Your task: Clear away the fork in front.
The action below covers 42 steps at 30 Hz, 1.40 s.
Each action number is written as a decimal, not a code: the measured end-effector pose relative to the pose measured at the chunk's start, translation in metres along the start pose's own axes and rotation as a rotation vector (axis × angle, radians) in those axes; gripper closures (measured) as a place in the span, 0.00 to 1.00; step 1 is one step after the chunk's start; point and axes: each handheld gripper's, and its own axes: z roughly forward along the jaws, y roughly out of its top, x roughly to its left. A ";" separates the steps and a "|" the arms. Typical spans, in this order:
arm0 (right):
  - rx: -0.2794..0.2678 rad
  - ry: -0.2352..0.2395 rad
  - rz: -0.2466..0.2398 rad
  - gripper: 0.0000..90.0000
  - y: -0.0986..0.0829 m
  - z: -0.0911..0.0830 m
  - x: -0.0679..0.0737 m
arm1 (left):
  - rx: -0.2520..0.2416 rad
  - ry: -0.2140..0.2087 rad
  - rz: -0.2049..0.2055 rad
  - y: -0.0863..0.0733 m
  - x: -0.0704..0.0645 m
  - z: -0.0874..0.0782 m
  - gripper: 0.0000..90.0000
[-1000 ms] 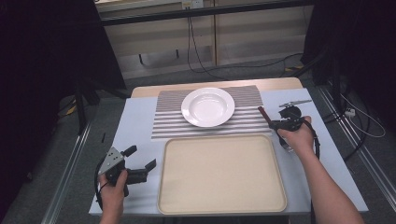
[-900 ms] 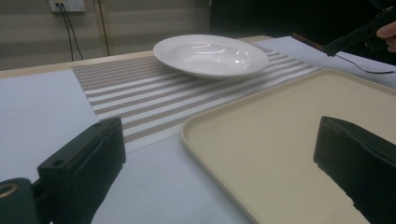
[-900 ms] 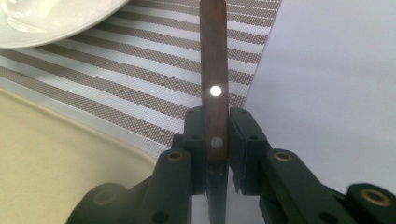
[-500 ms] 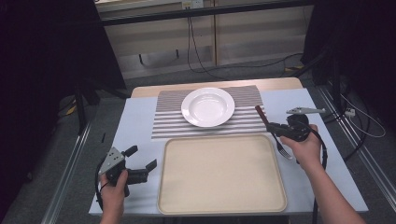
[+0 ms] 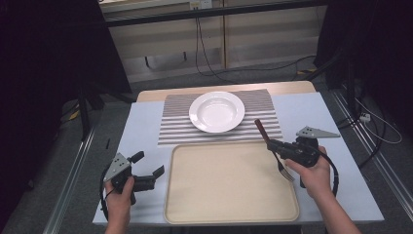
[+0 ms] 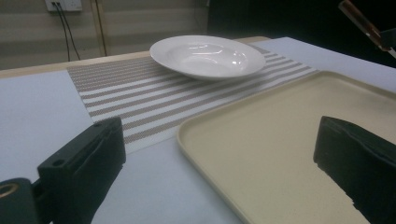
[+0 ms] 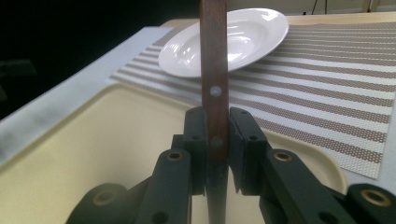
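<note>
My right gripper (image 5: 271, 144) (image 7: 216, 126) is shut on a fork (image 5: 284, 171) with a dark wooden handle (image 7: 214, 56), held over the right edge of a beige tray (image 5: 229, 185). The handle points up toward the white plate (image 5: 216, 111), and the tines hang toward the person. That plate sits on a striped placemat (image 5: 170, 126). Left of the tray, low over the table, my left gripper (image 5: 148, 164) (image 6: 222, 135) stands open with nothing between its jaws. In the left gripper view the plate (image 6: 208, 56), the tray (image 6: 289, 140) and the fork handle (image 6: 359, 18) lie ahead.
A pale blue cloth (image 5: 141, 131) covers the table, with bare strips on either side of the tray and placemat. Cables (image 5: 375, 126) trail on the floor to the right. Dark floor surrounds the table.
My right gripper has carried the fork from the table's right side toward the person and leftward, to the tray's right edge. The left gripper has not moved.
</note>
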 end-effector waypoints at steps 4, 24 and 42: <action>0.011 0.028 -0.015 0.87 -0.005 0.003 0.012 | -0.008 -0.009 0.004 0.003 -0.002 0.000 0.03; -0.019 0.086 -0.054 0.87 -0.011 0.022 0.040 | -0.018 -0.122 0.014 0.028 -0.033 0.020 0.03; -0.017 0.133 -0.078 0.87 -0.013 0.032 0.059 | -0.008 -0.240 0.009 0.046 -0.073 0.056 0.03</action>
